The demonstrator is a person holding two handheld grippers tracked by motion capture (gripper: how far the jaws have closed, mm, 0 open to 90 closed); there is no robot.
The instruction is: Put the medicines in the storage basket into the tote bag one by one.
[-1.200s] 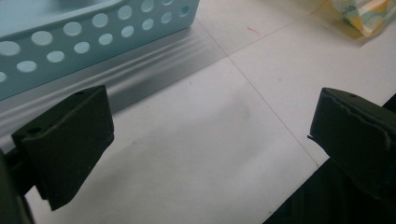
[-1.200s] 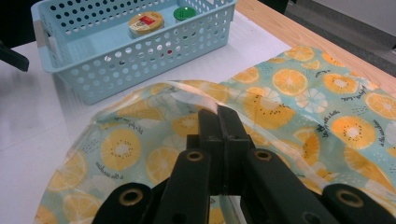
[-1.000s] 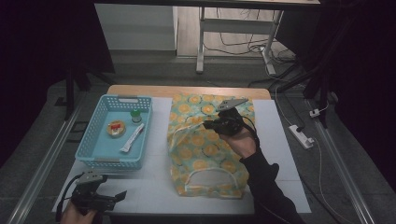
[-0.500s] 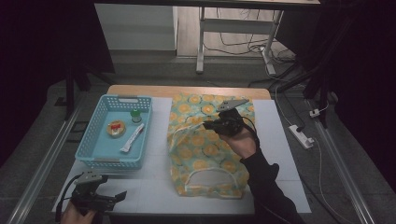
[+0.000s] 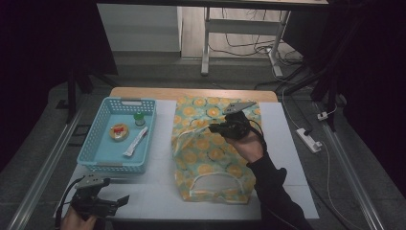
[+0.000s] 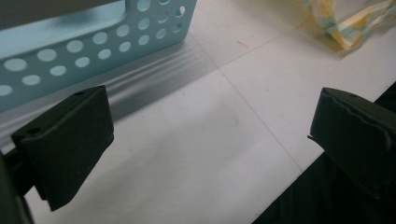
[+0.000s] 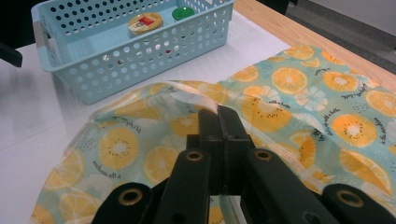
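At the lower left of the high view the left tool (image 5: 103, 203) hovers over the white surface (image 5: 158, 191), jaws spread wide and empty. In the centre lies the bag (image 5: 210, 158), pale green with orange slices printed on it, its left edge lifted. The right tool (image 5: 229, 128) is clenched on that raised fabric. Upper left sits the blue basket (image 5: 93, 153). Nothing has shifted since the earlier frames.
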